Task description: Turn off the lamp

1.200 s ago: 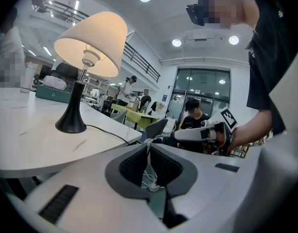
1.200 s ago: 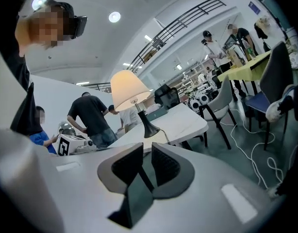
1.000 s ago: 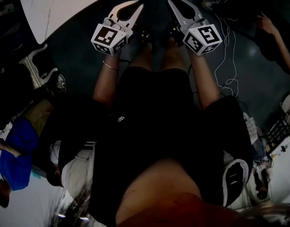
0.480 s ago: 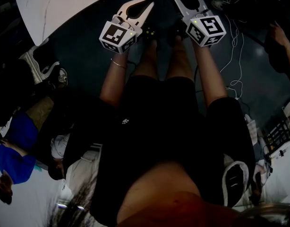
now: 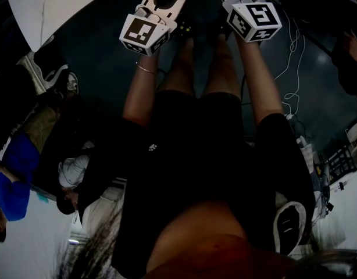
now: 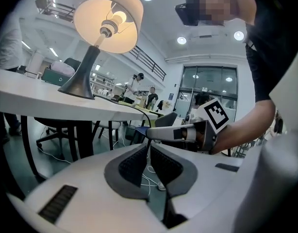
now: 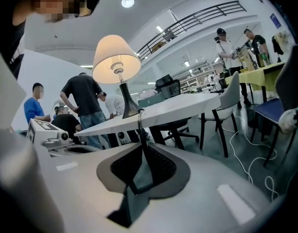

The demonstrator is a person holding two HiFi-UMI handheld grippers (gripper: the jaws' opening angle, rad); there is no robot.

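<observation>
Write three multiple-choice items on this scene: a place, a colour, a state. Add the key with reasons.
1. Where does the lamp stand? A on the floor; B on the white table; C on a chair.
2. What colour is the top of the person at the far left of the right gripper view? A red; B blue; C yellow.
3. What is the lamp's state? A lit; B dark; C tipped over.
Key: 1 B, it rests on the tabletop; 2 B, the top is plainly blue; 3 A, it glows in both gripper views.
</observation>
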